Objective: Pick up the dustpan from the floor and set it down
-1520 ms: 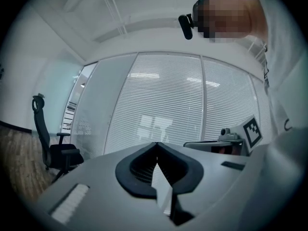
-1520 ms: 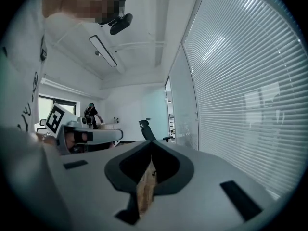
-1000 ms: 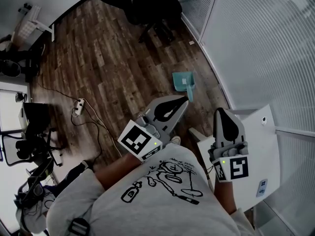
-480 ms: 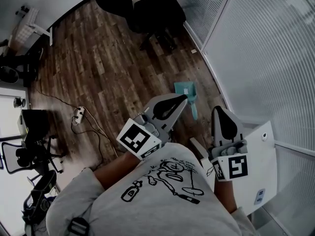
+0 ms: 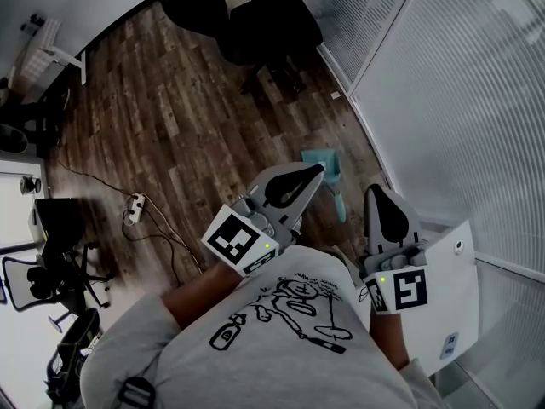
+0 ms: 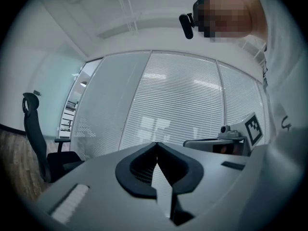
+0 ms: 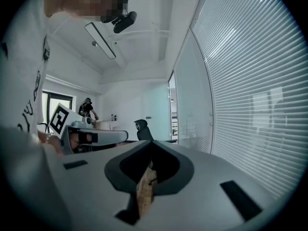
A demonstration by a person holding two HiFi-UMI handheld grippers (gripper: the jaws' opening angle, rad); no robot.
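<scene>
While both pairs of tongs ride at chest height just ahead of the person's printed grey shirt (image 5: 285, 331), neither is within working reach of the floor. The left tongs (image 5: 317, 171) are pinched tip to tip with nothing between them, and the right tongs (image 5: 375, 191) are likewise closed and empty. Both point roughly level, which reads as a carrying posture for the approach, not a grasp.

Under the right tongs lies the corner of a white tabletop (image 5: 451, 262), so that side is probably hemmed in. Below and just beyond the left tongs' tip, the teal dustpan (image 5: 320, 157) lies flat on the wooden floor (image 5: 170, 118). Its handle (image 5: 339, 204) trails back toward the person, into the gap between the two tongs. That orientation likely suits a pick by the handle, once one pair opens and drops low.

Off the right tongs' outer side runs a blind-covered glass wall (image 5: 443, 92), which the dustpan sits near. Well past the dustpan stands a black office chair (image 5: 272, 24), and far off the left tongs' side a power strip (image 5: 134, 201) rests on the boards.
</scene>
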